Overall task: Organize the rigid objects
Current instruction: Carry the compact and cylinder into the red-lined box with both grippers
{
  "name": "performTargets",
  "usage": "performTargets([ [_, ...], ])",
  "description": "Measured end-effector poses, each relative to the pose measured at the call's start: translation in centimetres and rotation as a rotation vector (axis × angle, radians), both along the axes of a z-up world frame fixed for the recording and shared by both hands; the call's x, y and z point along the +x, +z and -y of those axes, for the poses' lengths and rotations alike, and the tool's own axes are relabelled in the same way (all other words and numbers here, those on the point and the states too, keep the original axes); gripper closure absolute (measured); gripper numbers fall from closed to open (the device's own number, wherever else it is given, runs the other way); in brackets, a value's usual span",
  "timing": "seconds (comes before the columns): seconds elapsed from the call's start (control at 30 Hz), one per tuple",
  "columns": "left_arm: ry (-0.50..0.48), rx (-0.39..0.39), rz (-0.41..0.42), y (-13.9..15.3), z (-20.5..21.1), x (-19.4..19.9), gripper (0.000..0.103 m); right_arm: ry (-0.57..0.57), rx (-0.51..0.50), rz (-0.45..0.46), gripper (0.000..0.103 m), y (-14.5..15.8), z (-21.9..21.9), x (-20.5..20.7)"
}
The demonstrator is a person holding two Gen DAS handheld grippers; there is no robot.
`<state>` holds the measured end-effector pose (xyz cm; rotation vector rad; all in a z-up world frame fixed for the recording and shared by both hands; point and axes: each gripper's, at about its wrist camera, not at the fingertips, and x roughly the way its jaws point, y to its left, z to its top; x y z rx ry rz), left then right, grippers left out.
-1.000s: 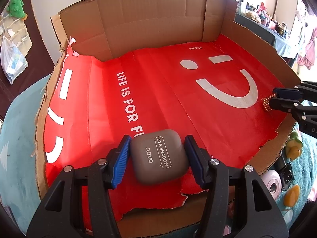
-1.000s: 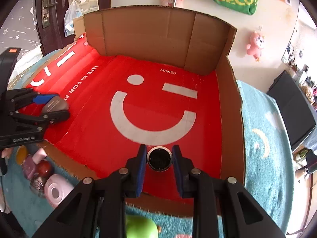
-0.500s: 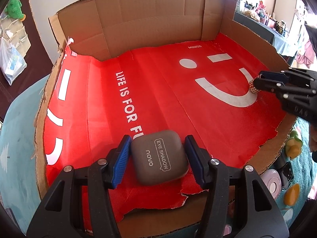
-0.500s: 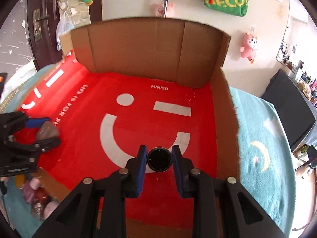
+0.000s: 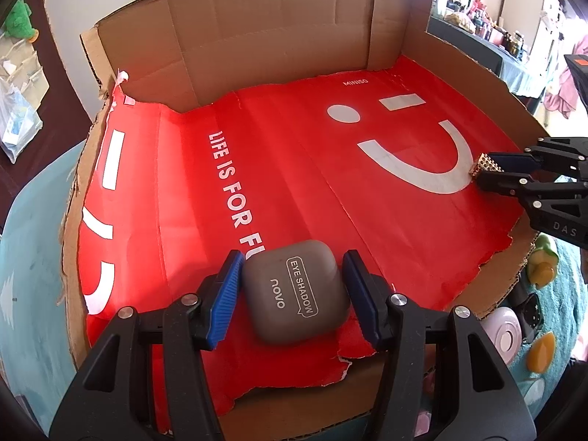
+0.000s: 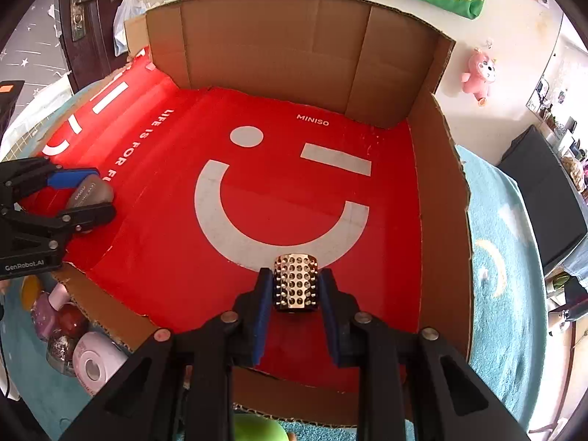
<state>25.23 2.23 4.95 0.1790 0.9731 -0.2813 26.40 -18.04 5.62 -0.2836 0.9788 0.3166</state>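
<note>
Both my wrist views look steeply down, close, over the cardboard tray's [image 5: 257,47] near edge: left view from its left, right from its right; both share its red liner [image 6: 176,242].

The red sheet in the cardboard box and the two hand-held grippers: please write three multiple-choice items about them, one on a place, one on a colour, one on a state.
1. Where does the grey eye shadow case sit?
A. at the near edge of the red sheet
B. against the back wall of the cardboard box
C. outside the box

2. What colour is the studded cylinder?
A. green
B. gold
C. blue

3. How is the right hand-held gripper?
A. wide open, nothing in it
B. out of view
C. shut on the cylinder

Answers: 1 A, it lies by the sheet's torn near edge, between the pads of the left hand-held gripper. 2 B, its surface shines gold. 3 C, both pads press its sides.
</note>
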Motion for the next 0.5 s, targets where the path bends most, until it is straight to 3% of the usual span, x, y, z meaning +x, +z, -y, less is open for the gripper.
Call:
performTargets([
  [0.5, 0.008, -0.005, 0.009, 0.03, 0.00, -0.25, 0.047, 0.012, -0.003, -0.020, 0.076, -0.36, -0.07, 0.27],
])
